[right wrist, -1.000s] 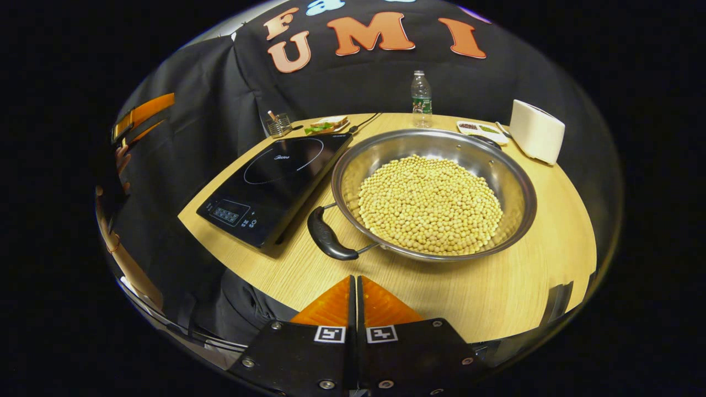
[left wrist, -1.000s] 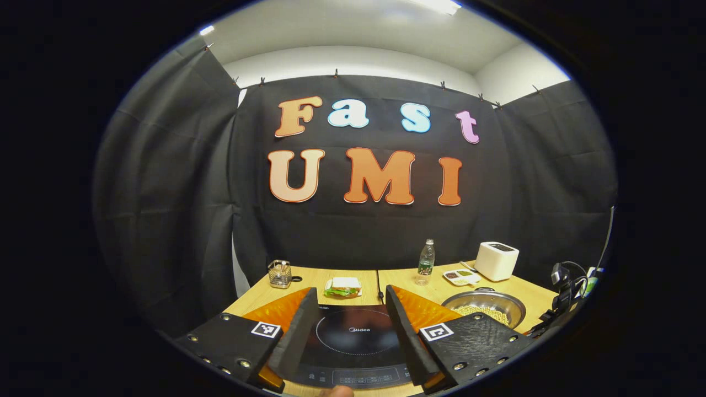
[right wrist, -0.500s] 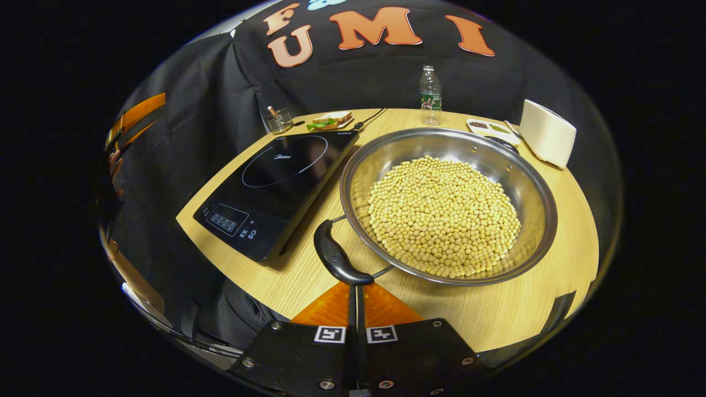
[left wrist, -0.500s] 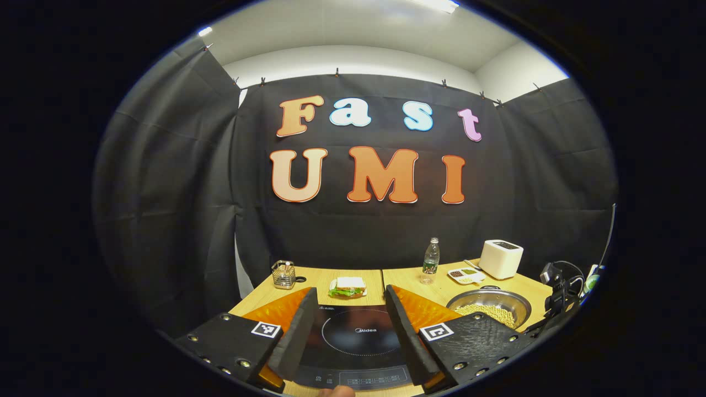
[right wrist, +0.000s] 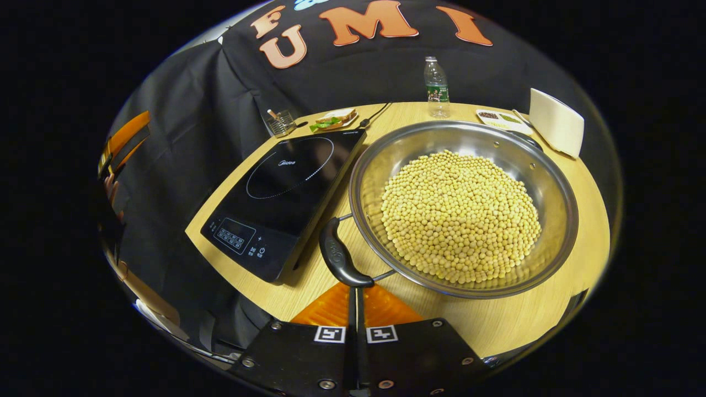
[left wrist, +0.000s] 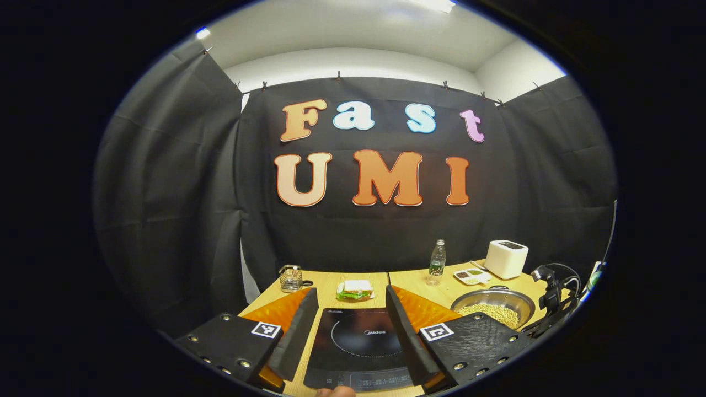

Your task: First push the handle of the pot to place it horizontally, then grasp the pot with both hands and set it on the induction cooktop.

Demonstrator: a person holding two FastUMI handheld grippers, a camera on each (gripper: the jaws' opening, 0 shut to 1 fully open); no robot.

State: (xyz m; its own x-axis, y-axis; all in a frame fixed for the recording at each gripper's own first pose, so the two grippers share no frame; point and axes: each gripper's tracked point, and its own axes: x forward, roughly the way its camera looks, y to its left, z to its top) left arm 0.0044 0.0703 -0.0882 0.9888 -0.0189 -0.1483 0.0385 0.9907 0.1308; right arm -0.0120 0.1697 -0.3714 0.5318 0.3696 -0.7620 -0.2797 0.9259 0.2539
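Steel pot (right wrist: 463, 209) brims with beans; my right tool (right wrist: 356, 289), pinched closed, touches its handle (right wrist: 339, 259). Pushing hard could spill them. Left tool (left wrist: 347, 325) gapes wide.

Beside the pot (right wrist: 463, 209), the toaster (right wrist: 557, 129) is cut off at the right gripper view's edge. The pot's far handle (right wrist: 527, 140) is mostly hidden behind its rim. In the left gripper view, the induction cooktop (left wrist: 358, 347) is partly covered by the left gripper's fingers (left wrist: 402, 336).
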